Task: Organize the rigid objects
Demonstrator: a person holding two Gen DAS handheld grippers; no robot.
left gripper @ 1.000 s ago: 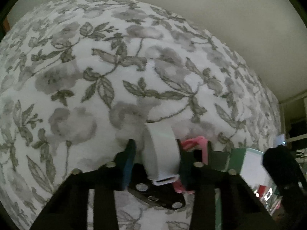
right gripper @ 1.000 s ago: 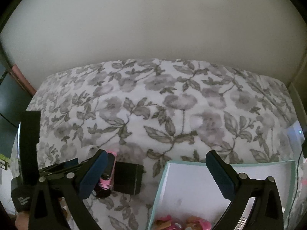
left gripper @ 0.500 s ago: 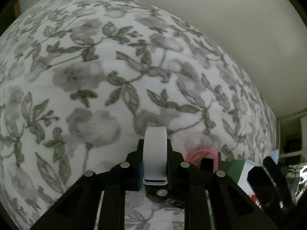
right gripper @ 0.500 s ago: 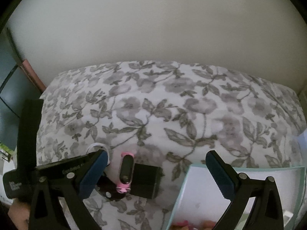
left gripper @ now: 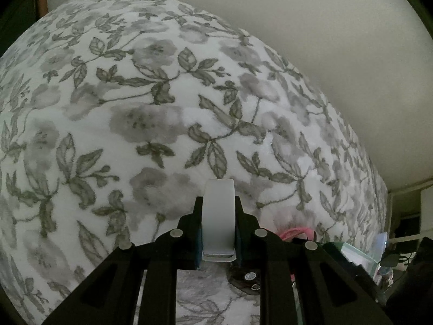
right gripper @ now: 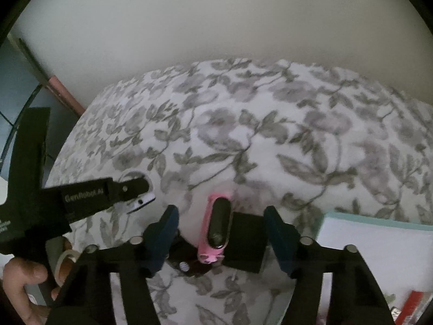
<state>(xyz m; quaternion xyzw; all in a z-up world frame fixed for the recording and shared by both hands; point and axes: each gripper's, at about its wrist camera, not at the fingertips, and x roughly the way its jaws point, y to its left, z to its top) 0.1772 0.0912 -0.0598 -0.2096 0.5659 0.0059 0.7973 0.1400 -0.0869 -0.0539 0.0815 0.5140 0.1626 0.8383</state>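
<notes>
My left gripper (left gripper: 218, 230) is shut on a white wristband (left gripper: 218, 216) and holds it above the floral bedcover; it also shows in the right wrist view (right gripper: 135, 187) with the band's end (right gripper: 142, 202) sticking out. My right gripper (right gripper: 220, 233) is open, its fingers on either side of a pink band with a black tracker (right gripper: 218, 227) that lies beside a black box (right gripper: 245, 243). A dark object (right gripper: 186, 264) lies under the pink band. The pink band (left gripper: 296, 233) peeks out in the left wrist view.
A teal-rimmed white box (right gripper: 379, 246) sits at the lower right on the floral bedcover (right gripper: 270, 135), with red items (right gripper: 411, 306) at its near corner. A plain wall rises behind the bed. Shelves and cables (left gripper: 403, 243) stand to the far right.
My left gripper closed on the white wristband and lifted it. My right gripper moved left and down, and partly narrowed, so that it straddles the pink band.
</notes>
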